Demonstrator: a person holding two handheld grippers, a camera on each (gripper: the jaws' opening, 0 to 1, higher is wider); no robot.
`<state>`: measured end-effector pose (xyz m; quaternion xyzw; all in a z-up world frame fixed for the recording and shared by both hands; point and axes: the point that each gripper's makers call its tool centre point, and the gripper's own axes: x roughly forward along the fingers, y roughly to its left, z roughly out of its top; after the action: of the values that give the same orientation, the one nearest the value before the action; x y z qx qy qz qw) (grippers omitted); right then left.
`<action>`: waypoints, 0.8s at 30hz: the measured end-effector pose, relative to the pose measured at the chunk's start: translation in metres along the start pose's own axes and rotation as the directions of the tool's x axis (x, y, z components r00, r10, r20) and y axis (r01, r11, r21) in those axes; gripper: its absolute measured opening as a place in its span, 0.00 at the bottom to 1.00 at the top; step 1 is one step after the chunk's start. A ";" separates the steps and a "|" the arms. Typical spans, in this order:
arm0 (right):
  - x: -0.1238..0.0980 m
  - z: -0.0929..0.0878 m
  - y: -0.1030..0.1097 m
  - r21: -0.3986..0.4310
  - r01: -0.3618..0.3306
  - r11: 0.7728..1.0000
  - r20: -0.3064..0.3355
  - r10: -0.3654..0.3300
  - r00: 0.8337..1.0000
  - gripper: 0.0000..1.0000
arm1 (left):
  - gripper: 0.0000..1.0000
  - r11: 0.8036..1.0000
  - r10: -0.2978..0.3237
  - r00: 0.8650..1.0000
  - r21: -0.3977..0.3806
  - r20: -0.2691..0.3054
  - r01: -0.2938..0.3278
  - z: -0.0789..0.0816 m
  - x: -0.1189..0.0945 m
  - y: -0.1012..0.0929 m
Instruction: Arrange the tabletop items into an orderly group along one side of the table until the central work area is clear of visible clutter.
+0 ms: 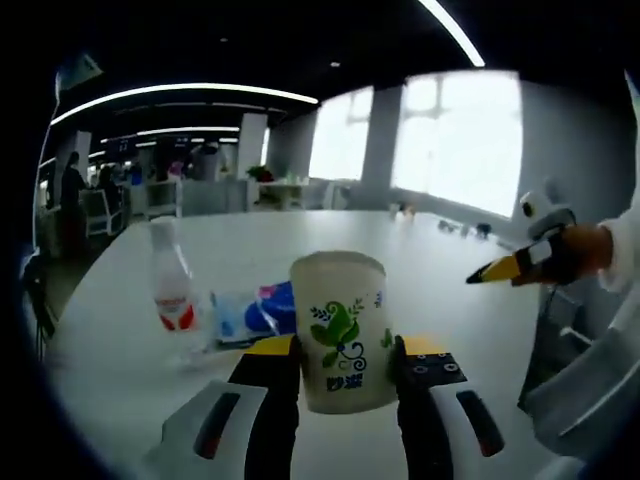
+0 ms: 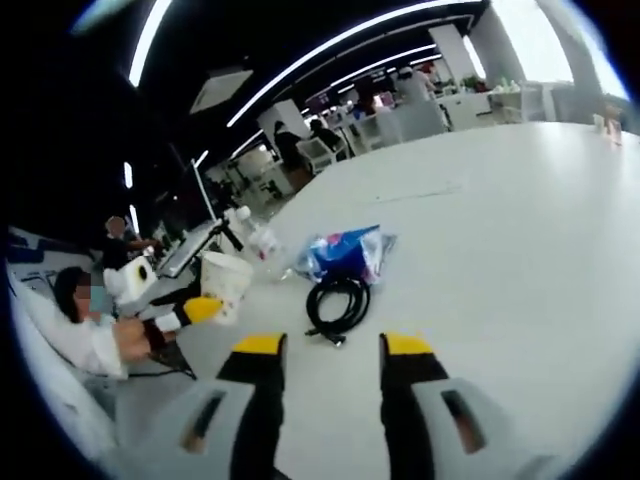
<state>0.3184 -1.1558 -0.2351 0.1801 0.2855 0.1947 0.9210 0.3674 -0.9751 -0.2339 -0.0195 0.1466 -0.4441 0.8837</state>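
Left gripper view: a paper cup (image 1: pixel 341 331) is clamped by the left gripper (image 1: pixel 345 375) — the right gripper (image 2: pixel 323 352) is held open, empty.

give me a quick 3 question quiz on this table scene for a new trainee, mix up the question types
1. True or false: the left gripper is shut on the paper cup.
2. Multiple choice: in the right gripper view, what lies on the table just ahead of the open right gripper? A) a stapler B) a coiled black cable C) a plate
3. Fill in: in the left gripper view, the clear bottle with a red label stands beside a blue ____.

Key: 1 true; 2 B; 3 packet (a blue and white plastic pack lying flat on the table).
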 end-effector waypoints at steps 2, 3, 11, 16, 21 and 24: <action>0.003 0.005 0.002 -0.009 -0.006 1.000 0.004 0.006 1.000 0.34 | 0.33 1.000 -0.007 1.000 0.003 0.004 0.007 0.000 -0.002 -0.001; 0.005 0.008 0.003 -0.016 -0.011 1.000 0.006 0.011 1.000 0.34 | 0.33 1.000 -0.017 1.000 0.006 0.016 0.017 0.002 -0.004 -0.004; 0.013 0.009 0.015 -0.060 -0.045 0.997 -0.022 0.044 0.999 0.34 | 0.33 0.999 -0.033 0.997 0.017 0.070 0.032 0.014 -0.010 -0.009; 0.017 0.008 0.020 -0.064 -0.066 0.996 -0.039 0.063 0.997 0.34 | 0.33 0.999 -0.045 0.995 0.033 0.083 0.042 0.018 -0.011 -0.012; 0.020 0.020 0.025 -0.082 -0.083 0.993 -0.034 0.081 0.996 0.34 | 0.34 0.998 -0.060 0.994 0.040 0.086 0.056 0.016 -0.013 -0.017; 0.024 0.027 0.025 -0.081 -0.094 0.992 -0.026 0.093 0.995 0.34 | 0.34 0.996 -0.080 0.994 0.056 0.075 0.076 0.012 -0.014 -0.023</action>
<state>0.3461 -1.1291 -0.2140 0.1531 0.2786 0.2511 0.9143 0.3456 -0.9792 -0.2153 -0.0186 0.0998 -0.4810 0.8708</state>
